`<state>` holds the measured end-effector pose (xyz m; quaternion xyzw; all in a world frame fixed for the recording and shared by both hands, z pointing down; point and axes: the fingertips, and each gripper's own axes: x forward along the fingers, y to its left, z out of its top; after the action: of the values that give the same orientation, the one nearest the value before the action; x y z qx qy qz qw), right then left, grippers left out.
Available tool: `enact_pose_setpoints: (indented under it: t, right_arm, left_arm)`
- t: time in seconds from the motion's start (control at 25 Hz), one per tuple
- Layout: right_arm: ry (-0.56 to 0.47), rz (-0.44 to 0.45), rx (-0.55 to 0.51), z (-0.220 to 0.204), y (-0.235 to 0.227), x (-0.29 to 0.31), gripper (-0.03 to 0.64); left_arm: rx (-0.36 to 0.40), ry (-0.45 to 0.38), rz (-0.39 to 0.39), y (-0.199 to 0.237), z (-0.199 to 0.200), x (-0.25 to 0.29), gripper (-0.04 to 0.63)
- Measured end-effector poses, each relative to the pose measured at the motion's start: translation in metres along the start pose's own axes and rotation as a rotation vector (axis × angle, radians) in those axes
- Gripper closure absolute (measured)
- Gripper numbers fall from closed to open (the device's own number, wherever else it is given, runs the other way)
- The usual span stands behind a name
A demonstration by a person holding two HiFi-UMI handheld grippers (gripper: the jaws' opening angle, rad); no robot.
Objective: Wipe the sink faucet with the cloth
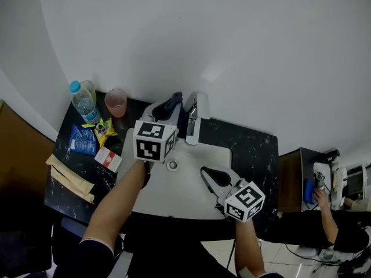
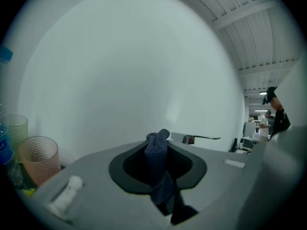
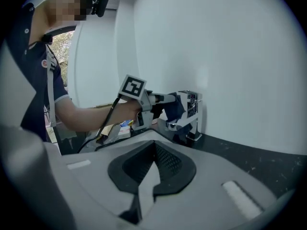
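A person's left claw (image 1: pixel 168 110) grips a dark blue cloth (image 2: pixel 158 159) at the faucet (image 1: pixel 194 119) of a white sink (image 1: pixel 223 155) set into a black, marble-patterned table (image 1: pixel 255 149). The cloth stands bunched between the clenched jaws, its top poking above them and a loose end hanging below. From the right gripper view, the cloth sits against the left side of the chrome faucet, above the spout; whether it actually presses on the metal cannot be told. The faucet rises at the back edge of the sink, close to a plain white wall (image 1: pixel 232 39).

The right claw (image 3: pixel 154 150) hangs over the front right part of the sink, well apart from the faucet, its jaws pressed together with nothing between them. Bare forearms reach in from the bottom of the head view, each claw carrying its marker cube.

On the table to the left of the sink stand a water bottle (image 1: pixel 83 102) with a blue cap, a clear cup (image 1: pixel 90 88) just behind it and a pink cup (image 1: pixel 116 102) beside it. In front of them lie a blue packet (image 1: pixel 82 139), a yellow packet (image 1: pixel 104 131), a small red-and-white box (image 1: pixel 108 158) and long tan wrappers (image 1: pixel 69 175). At far right, beyond the table, another person (image 1: pixel 327 207) sits at a desk.
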<state>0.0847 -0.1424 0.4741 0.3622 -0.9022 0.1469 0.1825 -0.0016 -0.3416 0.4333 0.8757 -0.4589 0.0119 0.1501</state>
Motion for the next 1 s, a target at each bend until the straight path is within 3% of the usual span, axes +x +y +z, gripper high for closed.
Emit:
enact_pose_setpoints:
  t: [0.16,0.36,0.76,1.0]
  right_arm:
    - [0.025,-0.034,0.027,-0.014,-0.009,-0.017,0.609]
    - [0.043,-0.065,0.052,-0.027,-0.020,-0.031,0.610]
    - [0.034,-0.061,0.057,-0.024,-0.025,-0.027,0.611]
    - [0.026,-0.059,0.035,-0.013,-0.027,-0.019,0.611]
  left_arm:
    - [-0.035,0.026,0.070,0.012,-0.020,0.030,0.523]
    - [-0.105,0.083,0.100,0.016,-0.053,0.046,0.523]
    - [-0.341,0.070,-0.075,-0.002,-0.061,0.054,0.525]
    - [-0.379,0.026,-0.152,-0.012,-0.035,0.048,0.525]
